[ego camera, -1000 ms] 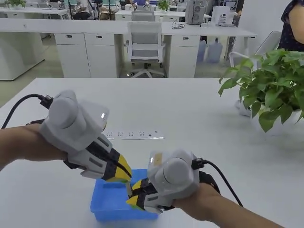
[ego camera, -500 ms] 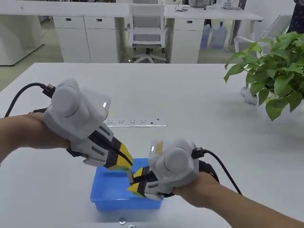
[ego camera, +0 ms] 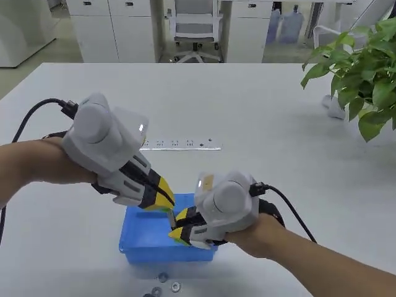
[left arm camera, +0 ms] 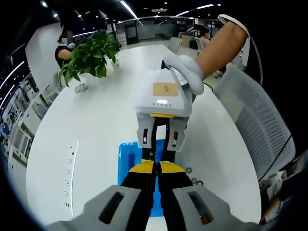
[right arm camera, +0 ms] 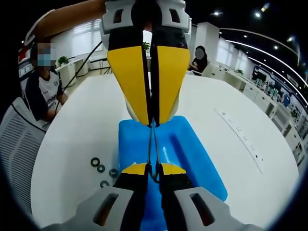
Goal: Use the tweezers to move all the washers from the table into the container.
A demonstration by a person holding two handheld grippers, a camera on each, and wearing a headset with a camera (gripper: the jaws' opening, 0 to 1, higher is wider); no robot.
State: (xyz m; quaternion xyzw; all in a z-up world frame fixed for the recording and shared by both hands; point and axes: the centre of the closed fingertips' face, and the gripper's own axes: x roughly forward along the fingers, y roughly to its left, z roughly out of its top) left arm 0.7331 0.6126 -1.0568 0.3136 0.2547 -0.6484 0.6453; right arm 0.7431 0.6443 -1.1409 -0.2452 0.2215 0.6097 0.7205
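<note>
As the left claw and right claw both pinched the thin tweezers over the container, washers lay at lower centre on the desk. They looked light, flat and slippery, probably best nipped by the rim.

Four washers (loose on table); one blue container; one tweezers; one plant.

Blue container, yellow fingers, washers perhaps grey
</note>
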